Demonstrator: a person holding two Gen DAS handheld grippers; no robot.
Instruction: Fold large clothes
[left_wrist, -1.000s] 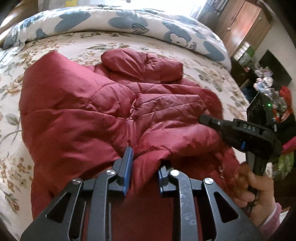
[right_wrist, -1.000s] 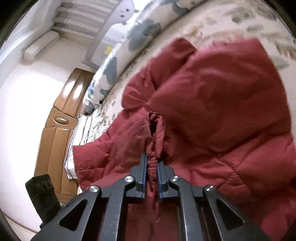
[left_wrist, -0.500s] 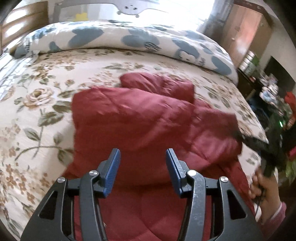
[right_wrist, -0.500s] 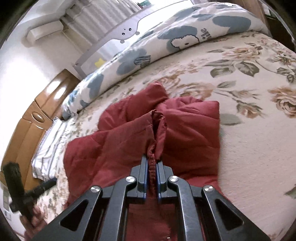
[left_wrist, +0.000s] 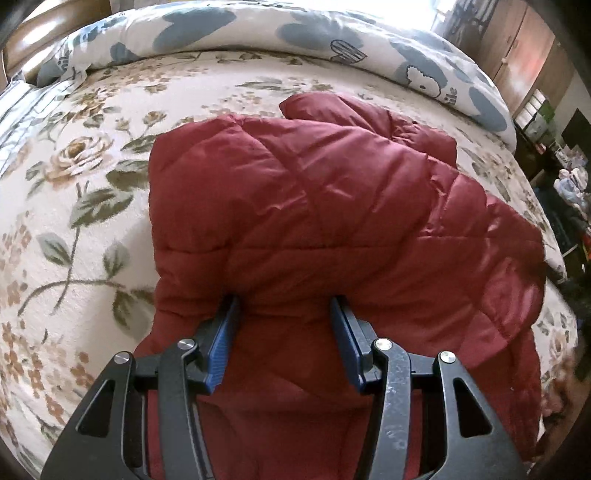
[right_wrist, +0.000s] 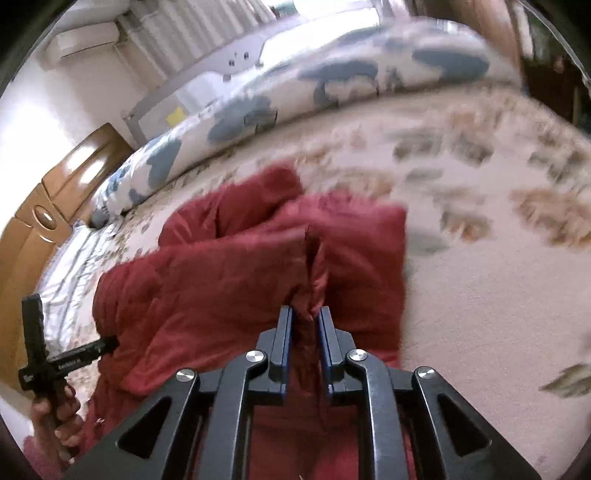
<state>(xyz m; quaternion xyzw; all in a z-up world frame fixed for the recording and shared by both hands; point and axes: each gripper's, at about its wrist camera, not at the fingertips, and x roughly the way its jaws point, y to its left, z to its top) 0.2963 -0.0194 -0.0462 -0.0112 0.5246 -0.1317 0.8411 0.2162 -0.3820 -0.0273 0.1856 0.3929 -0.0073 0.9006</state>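
The left gripper has let go of the red jacket, jaws apart over its near edge on the bed; the right gripper, jaws just loosening, still pinches a fold. The fold-over looks laid.

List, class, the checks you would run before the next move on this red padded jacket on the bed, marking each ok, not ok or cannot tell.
1. Left gripper released: ok, its jaws have just opened, pads apart over the jacket.
2. Right gripper on fabric: ok, a pinched ridge sits between its pads, though its jaws have just begun opening.
3. Top layer folded over: ok.
4. Folded edges aligned: not ok, a lower layer sticks out on the right.
5. Bed around jacket free: ok.
6. Sleeves tucked: cannot tell.
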